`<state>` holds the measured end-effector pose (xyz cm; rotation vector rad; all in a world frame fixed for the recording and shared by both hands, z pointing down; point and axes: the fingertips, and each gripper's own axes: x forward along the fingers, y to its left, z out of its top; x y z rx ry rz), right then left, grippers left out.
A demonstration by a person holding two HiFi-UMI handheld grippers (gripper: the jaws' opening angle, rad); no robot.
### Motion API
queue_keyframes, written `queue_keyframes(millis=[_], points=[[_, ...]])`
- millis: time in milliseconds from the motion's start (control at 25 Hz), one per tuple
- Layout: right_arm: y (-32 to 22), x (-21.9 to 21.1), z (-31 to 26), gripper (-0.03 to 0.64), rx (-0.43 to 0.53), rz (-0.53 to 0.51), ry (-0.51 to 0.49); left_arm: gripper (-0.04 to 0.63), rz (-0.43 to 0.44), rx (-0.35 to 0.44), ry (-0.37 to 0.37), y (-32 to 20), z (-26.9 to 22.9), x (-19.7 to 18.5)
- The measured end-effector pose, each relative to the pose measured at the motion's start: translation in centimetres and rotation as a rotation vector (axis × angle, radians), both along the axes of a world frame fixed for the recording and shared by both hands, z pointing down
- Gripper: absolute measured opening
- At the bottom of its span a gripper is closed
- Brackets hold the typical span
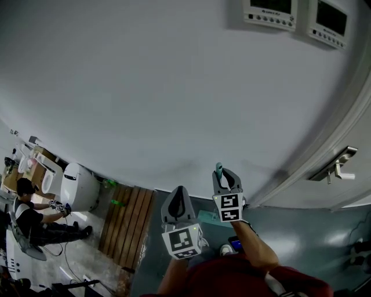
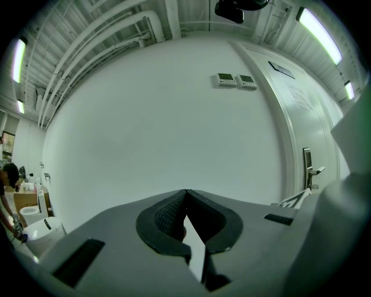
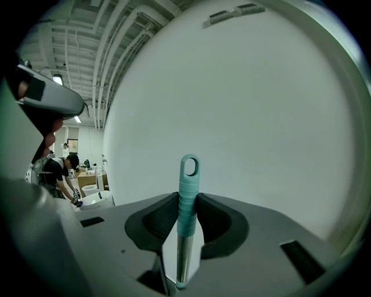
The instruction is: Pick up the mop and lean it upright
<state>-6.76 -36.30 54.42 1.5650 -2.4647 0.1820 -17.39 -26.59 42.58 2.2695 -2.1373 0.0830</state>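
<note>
mop handle (image 3: 188, 174) upright, clamped between right tool (image 3: 186, 197) jaws; left tool (image 2: 185, 192) closed, empty.

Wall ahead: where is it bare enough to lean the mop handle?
Bare wall spans from the white fixture at left to the door frame at right, below the two wall panels. Crowded by the door handle.

"What's the mop handle (image 3: 186, 185) made of?"

"The top is teal plastic, ribbed and matt. Below it the shaft is bare metal, smooth and shiny."

"And the left gripper (image 2: 185, 194)?"

"A matt grey plastic shell. Its black pads (image 2: 165, 217) look rubbery, with a fine rough grid."

"The wall (image 1: 174, 87)?"

"Smooth, matt white paint. The pallet (image 1: 128, 223) is plain wooden slats, and the door handle (image 1: 336, 165) is glossy metal."
</note>
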Motion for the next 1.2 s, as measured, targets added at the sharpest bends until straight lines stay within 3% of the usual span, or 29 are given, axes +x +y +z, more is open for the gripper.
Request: queue_keyframes(millis=[400, 1200], points=[[5.7, 0.6, -0.6, 0.112, 0.057, -0.042, 0.002, 0.013, -0.002, 0.011, 0.007, 0.2, -0.1, -0.4], [7.9, 0.8, -2.2, 0.106, 0.057, -0.095, -0.024, 0.014, 0.002, 0.025, -0.005, 0.6, 0.1, 0.2]])
